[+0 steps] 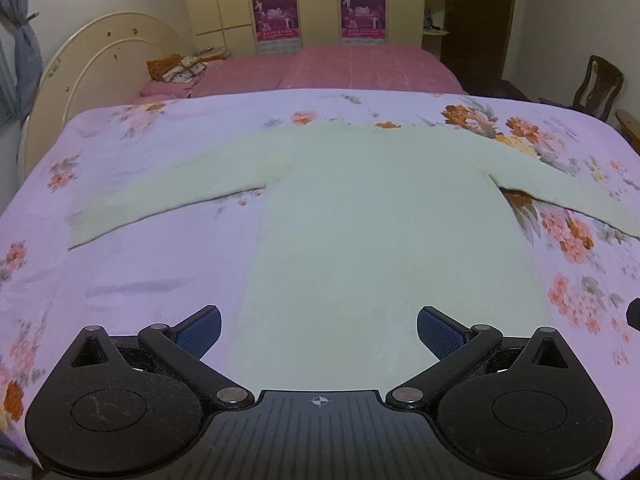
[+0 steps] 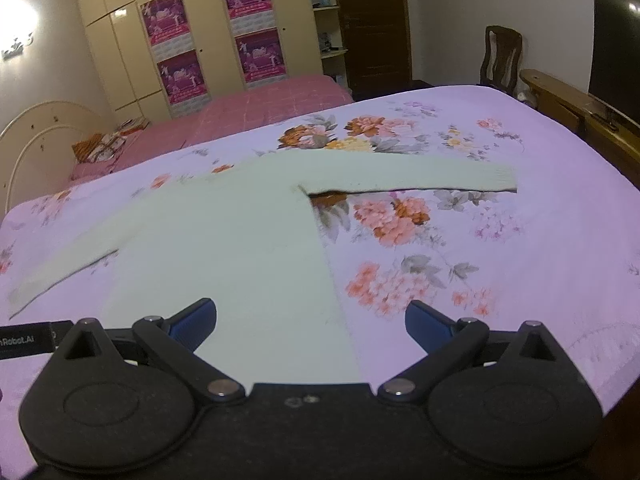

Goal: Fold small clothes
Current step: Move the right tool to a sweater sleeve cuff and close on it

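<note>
Left wrist view: pale green sweater [image 1: 360,208] lies flat mid-frame on the floral bed [image 1: 140,280]. Left hand-held gripper [image 1: 319,330] and right hand-held gripper [image 2: 311,322] both gape wide, empty. I'd pinch a sleeve cuff first, fold inward.

In the left wrist view we lose the cuff of the pale green long-sleeved knit sweater [image 1: 360,216] past the right edge, and its hem sits hidden behind the black left gripper [image 1: 319,330]. In the right wrist view the black right gripper [image 2: 311,322] covers that hem too. We cannot read the small, blurred print on the magenta posters [image 2: 172,46] stuck to the cream wardrobe [image 2: 120,36].
</note>
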`<control>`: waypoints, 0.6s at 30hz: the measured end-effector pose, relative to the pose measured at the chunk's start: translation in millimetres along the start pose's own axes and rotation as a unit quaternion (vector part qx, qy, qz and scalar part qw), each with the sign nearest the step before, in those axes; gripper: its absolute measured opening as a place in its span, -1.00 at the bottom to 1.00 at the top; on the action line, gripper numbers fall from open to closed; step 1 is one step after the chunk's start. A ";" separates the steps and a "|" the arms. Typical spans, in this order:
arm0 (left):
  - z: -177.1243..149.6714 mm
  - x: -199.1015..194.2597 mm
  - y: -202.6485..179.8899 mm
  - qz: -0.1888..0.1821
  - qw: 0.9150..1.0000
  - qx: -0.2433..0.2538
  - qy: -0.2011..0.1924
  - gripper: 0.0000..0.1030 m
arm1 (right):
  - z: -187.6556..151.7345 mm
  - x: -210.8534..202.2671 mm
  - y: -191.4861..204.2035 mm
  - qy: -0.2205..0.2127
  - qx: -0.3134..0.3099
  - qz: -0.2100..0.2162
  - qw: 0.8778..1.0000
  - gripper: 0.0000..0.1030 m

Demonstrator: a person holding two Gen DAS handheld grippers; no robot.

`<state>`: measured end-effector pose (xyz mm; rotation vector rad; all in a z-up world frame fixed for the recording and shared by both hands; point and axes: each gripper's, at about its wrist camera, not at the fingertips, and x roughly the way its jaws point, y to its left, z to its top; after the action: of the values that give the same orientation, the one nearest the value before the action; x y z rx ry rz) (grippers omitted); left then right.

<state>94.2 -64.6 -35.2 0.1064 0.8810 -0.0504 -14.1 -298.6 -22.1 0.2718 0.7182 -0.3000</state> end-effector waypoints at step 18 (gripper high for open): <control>69.3 110.6 -76.9 -0.019 0.999 0.024 0.009 1.00 | 69.0 135.2 -92.4 0.028 0.020 -0.040 0.999 0.93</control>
<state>210.9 -149.0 -82.3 0.1349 0.8993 -0.1069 90.7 -431.2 -76.9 0.2908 0.7801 -0.3836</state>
